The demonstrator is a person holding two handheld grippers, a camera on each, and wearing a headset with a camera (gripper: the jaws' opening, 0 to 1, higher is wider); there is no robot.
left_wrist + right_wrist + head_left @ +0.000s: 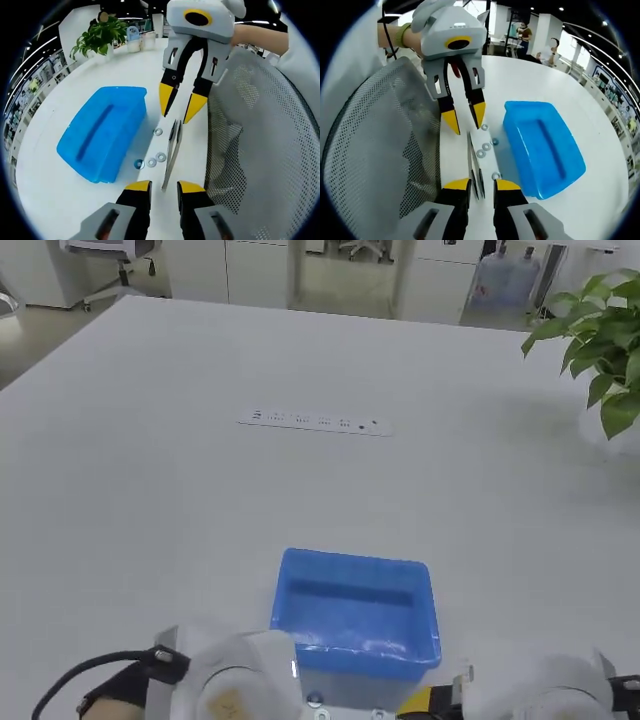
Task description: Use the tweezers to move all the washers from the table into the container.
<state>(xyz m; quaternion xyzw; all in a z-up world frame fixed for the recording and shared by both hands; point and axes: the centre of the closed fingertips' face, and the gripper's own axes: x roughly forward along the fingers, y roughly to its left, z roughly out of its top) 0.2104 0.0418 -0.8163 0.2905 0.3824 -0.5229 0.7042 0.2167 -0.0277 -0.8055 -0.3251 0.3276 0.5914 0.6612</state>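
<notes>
The container (355,612) is bright blue on a plain white desk (200,490). Tweezers (171,152) and washers (160,157) are silvery. The left hand-held gripper (164,186) and right hand-held gripper (482,184) are white and black, yellow-tipped. The chair (260,140) is grey mesh and the plant (600,340) green.

large white flat-topped table (150,490), mostly bare. blue rectangular plastic container (357,612) sits flat at the near edge, open side up. slim metal tweezers (171,152) lie flat on the top just beside the container, running roughly parallel to its long wall, not touching it. small round metal washers (160,157) lie scattered in the strip between tweezers and container, three bunched close, others apart along the line. further back mid-table: thin white flat strip with dark markings (312,421). green leafy potted plant (600,330) at the far right edge.
</notes>
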